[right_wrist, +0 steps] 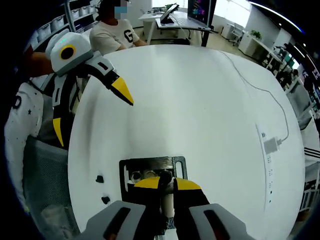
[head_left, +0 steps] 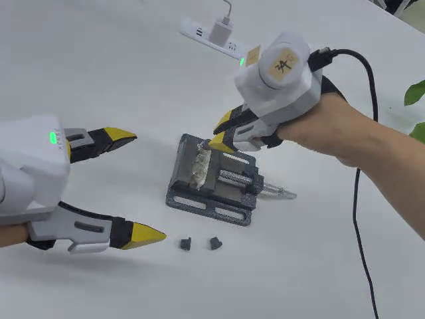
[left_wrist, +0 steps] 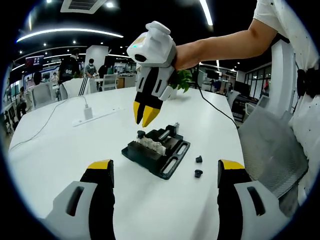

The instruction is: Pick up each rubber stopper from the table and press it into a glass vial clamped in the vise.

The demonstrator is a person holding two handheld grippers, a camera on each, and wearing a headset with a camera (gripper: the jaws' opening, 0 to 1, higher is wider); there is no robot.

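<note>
A dark vise (head_left: 211,193) (left_wrist: 167,156) (right_wrist: 127,167) sits mid-table with glass vials (head_left: 199,166) (left_wrist: 150,144) clamped in its jaws. One vial carries a dark stopper (left_wrist: 141,134). Two loose rubber stoppers (head_left: 185,244) (head_left: 215,243) (left_wrist: 198,159) (right_wrist: 99,178) lie on the table in front of the vise. My right gripper (head_left: 220,132) (left_wrist: 143,114) (right_wrist: 167,183) hangs just above the vials, jaws together, and I see nothing between them. My left gripper (head_left: 137,185) (left_wrist: 165,166) (right_wrist: 90,111) stands open to the left of the vise, holding nothing.
A white power strip (head_left: 199,31) (left_wrist: 97,116) (right_wrist: 267,150) with a plugged charger lies at the table's far side. The right gripper's black cable (head_left: 358,199) trails down the right. Green leaves (head_left: 416,93) poke in at the right edge. The vise screw (head_left: 275,193) sticks out rightwards.
</note>
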